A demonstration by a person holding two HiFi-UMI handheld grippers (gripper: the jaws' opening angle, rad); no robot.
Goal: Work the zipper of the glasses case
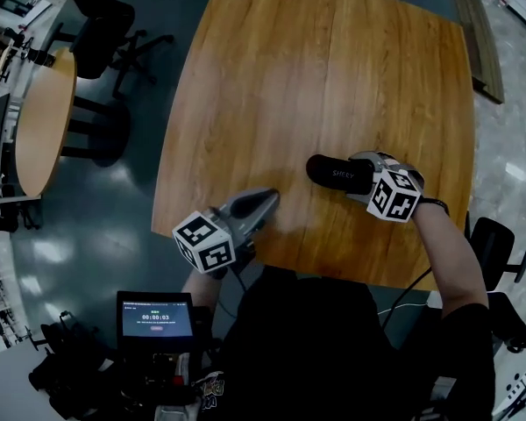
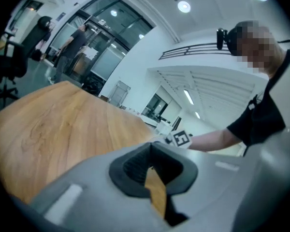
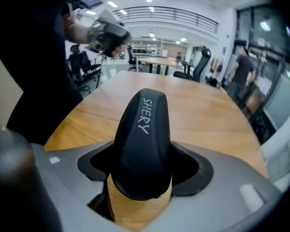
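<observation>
A black glasses case [image 1: 336, 173] with white lettering lies lengthwise on the wooden table [image 1: 307, 68], near its front right. My right gripper [image 1: 358, 177] comes at it from the right and is shut on the case's near end; in the right gripper view the case [image 3: 144, 129] fills the gap between both pads of the gripper [image 3: 141, 170]. I cannot see the zipper in any view. My left gripper [image 1: 270, 200] rests low over the table's front edge, left of the case and apart from it. Its jaws [image 2: 152, 167] are shut with nothing between them.
A round wooden table [image 1: 44, 121] and dark office chairs [image 1: 101, 24] stand on the floor to the left. A small screen [image 1: 155, 316] sits below the table's front edge. The table's front edge [image 1: 245, 261] runs just under the left gripper.
</observation>
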